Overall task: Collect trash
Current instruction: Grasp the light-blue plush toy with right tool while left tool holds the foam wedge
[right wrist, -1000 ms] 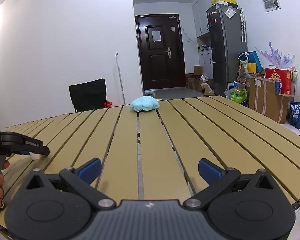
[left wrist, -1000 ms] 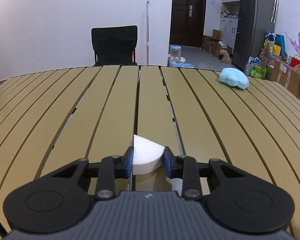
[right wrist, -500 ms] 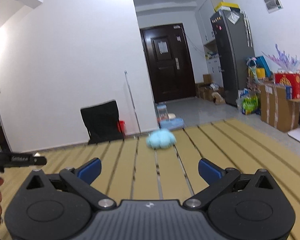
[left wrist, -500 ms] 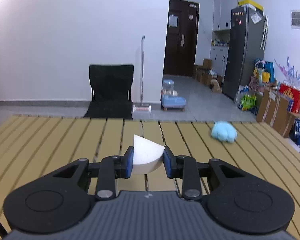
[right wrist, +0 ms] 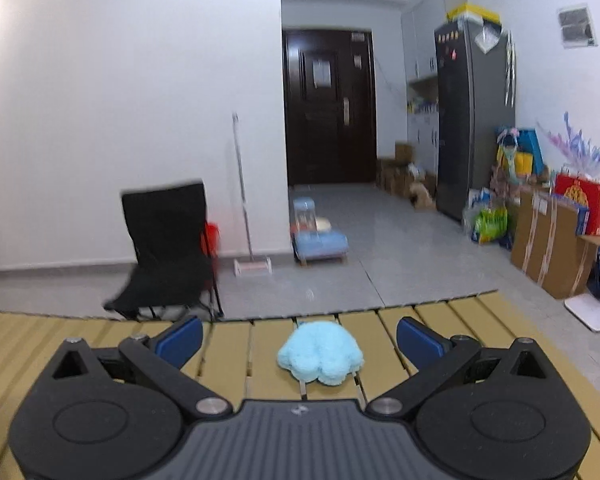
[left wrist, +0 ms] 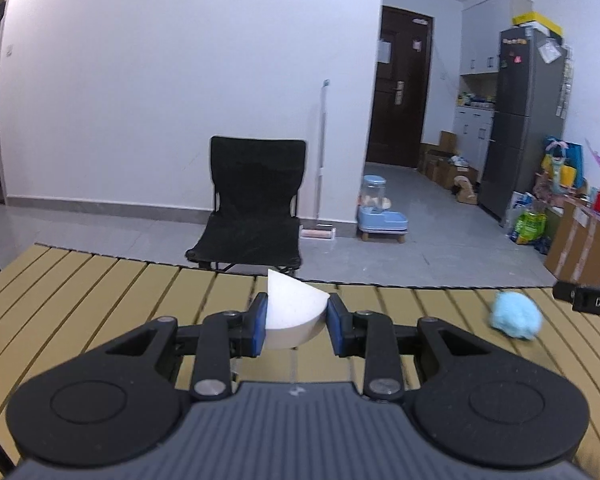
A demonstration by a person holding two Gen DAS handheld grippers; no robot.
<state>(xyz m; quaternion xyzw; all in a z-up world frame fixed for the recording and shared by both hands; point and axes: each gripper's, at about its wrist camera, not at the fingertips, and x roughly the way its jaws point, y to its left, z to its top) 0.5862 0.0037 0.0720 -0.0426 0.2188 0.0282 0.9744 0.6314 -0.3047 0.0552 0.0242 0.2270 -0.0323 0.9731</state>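
- Centrally, a white foam wedge [left wrist: 294,312], flat on top with one curved side and a sharp corner pointing away, sits clamped between the blue pads [left wrist: 259,325] of the left gripper [left wrist: 296,326], clear of the tabletop.
- The left gripper's jaws are drawn in narrow, and each pad presses a side of the wedge; the black linkage arms behind them fold inward.
- Below the wedge runs the slatted tan table [left wrist: 100,304], whose far edge crosses the left wrist view just beyond the wedge's tip.
- A fluffy light-blue paw-shaped toy [right wrist: 320,356] lies on the table near that far edge; in the left wrist view it appears well off to the right of the wedge [left wrist: 516,318].
- The right gripper [right wrist: 300,340] stands with its jaws spread wide and holds nothing; its blue pads [right wrist: 180,340] flank the toy on either side without touching it, and the toy lies on the slats in the gap between them.
- A black edge of the right gripper, with pale lettering, pokes into the left wrist view at the right border, just beside the toy.
- Beyond the table a black folding chair [left wrist: 256,200] stands against the white wall, with a long-handled mop [left wrist: 322,160] leaning beside it.
- Further right on the grey floor sits a blue pet feeder [left wrist: 380,212], then a dark door [left wrist: 404,96], a tall grey fridge [left wrist: 528,120] and stacked cardboard boxes [left wrist: 580,248].
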